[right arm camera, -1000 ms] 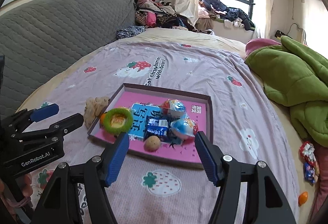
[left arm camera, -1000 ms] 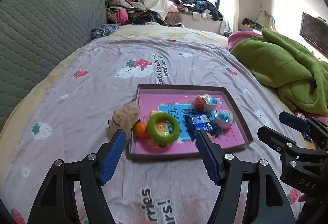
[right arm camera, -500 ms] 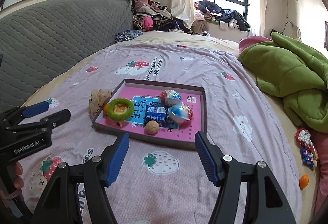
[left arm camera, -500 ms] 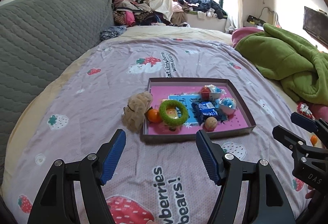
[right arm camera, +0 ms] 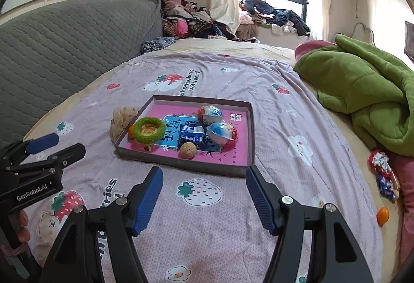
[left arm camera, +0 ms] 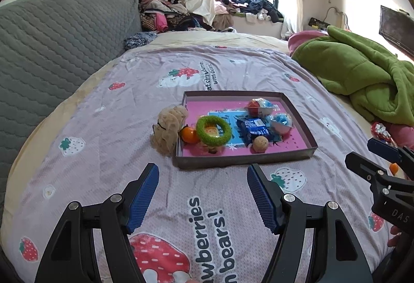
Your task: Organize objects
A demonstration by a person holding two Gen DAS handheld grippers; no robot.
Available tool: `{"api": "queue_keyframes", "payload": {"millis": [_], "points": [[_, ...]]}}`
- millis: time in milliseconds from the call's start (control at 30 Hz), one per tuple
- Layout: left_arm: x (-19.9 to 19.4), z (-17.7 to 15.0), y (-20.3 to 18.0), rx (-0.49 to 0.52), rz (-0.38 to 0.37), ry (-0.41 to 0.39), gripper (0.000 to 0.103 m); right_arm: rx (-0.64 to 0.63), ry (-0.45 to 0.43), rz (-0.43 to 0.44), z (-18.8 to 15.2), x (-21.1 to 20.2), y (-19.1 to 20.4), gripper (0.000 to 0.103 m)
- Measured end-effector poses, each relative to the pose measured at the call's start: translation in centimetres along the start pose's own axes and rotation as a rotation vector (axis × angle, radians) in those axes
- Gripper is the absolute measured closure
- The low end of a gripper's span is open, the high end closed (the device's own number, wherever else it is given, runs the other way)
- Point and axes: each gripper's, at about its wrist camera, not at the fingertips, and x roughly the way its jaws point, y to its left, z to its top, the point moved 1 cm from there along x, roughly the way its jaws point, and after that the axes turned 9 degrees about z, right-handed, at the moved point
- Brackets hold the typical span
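Note:
A shallow box (left arm camera: pixel 243 161) (right arm camera: pixel 181 164) with a pink floor lies on the bed. Inside it are a green fuzzy ring (left arm camera: pixel 213 129) (right arm camera: pixel 149 129), an orange fruit (left arm camera: pixel 189 134), blue snack packets (left arm camera: pixel 254 129) (right arm camera: pixel 192 136), a walnut (left arm camera: pixel 260 143) (right arm camera: pixel 188 150) and two egg-shaped toys (left arm camera: pixel 282 122) (right arm camera: pixel 222 131). A beige scrunchie (left arm camera: pixel 169 127) (right arm camera: pixel 122 118) rests against the box's left wall. My left gripper (left arm camera: pixel 203 195) and right gripper (right arm camera: pixel 204 197) both hover open and empty, short of the box's near wall.
A green blanket (right arm camera: pixel 362 86) is heaped at the right. Candy wrappers (right arm camera: pixel 384 171) and a small orange fruit (right arm camera: pixel 382 215) lie by the bed's right edge. A grey quilted headboard (left arm camera: pixel 51 50) stands at the left, clothes piles at the back.
Both grippers have drawn back from the box, which now looks smaller and farther away. Both have stayed open and empty.

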Motion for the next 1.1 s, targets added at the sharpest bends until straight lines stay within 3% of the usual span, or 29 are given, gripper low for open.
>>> {"api": "queue_keyframes", "payload": {"millis": [467,1100], "points": [[2.4,-3.0,-1.8,0.022,-0.01,0.047,0.031,0.049,0.027,-0.009,-3.0,2.2,-1.3,0.037],[3.6,-3.6,-0.9,-0.007,-0.001,0.059,0.031,0.071,0.019,-0.01,-4.3,2.8,-1.5,0.037]]}}
